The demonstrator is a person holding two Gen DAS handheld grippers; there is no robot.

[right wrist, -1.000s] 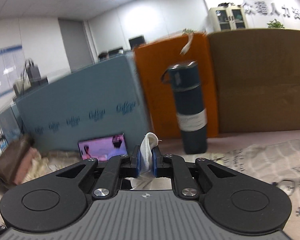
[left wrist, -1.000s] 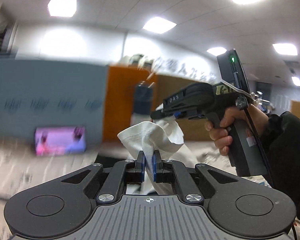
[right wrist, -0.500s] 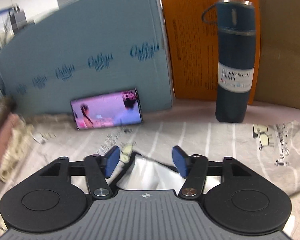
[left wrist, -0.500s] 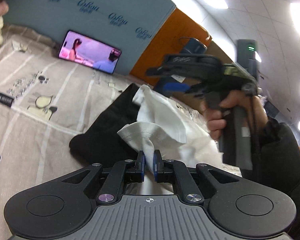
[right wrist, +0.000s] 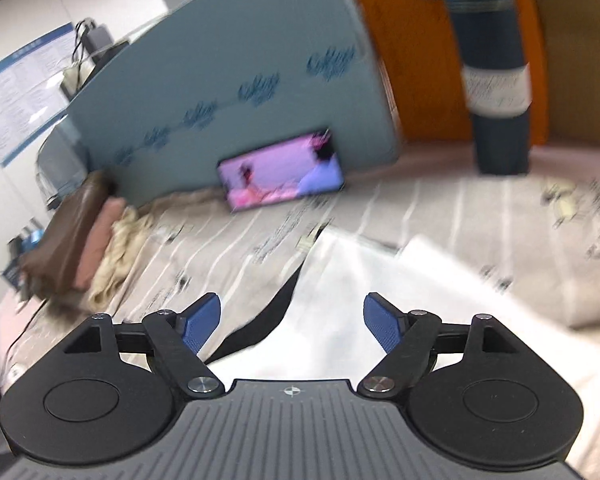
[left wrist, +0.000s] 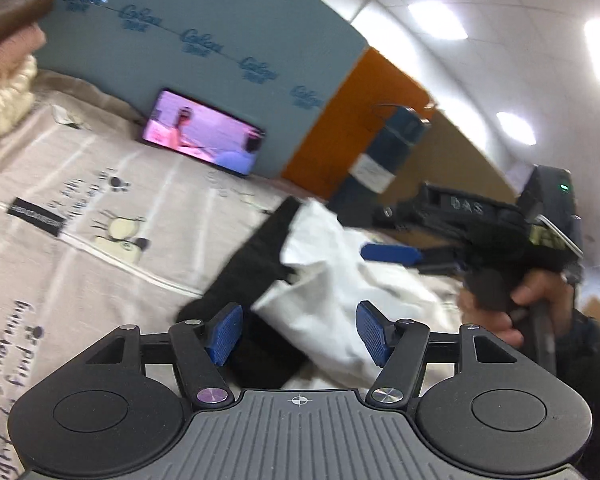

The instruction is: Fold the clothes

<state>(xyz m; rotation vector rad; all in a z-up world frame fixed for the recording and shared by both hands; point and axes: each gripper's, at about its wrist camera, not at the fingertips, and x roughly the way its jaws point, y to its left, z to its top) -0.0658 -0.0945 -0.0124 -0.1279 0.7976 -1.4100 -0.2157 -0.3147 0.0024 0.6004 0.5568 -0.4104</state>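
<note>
1. Left tool (left wrist: pixel 298 330) released, blue pads spread wide, gripping nothing; white garment (left wrist: pixel 328 280) lies just ahead between them, centre frame, overlapping a black garment (left wrist: pixel 256 264).
2. Right tool (right wrist: pixel 292 322) likewise released and empty; white garment (right wrist: pixel 380 300) spread below it, lower centre of frame, on the printed sheet (right wrist: pixel 260 240).
3. Phone (right wrist: pixel 280 174) mid-frame, leaning on blue board (right wrist: pixel 240 60); flask (right wrist: pixel 492 60) upper right; folded pile (right wrist: pixel 80 236) at left.

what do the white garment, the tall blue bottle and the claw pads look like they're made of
White garment: thin woven fabric, matte, judging by soft creases. Blue bottle: probably coated metal with a paper label, though blur leaves plastic possible. Left claw pads: blue rubbery material, finely ribbed surface.
</note>
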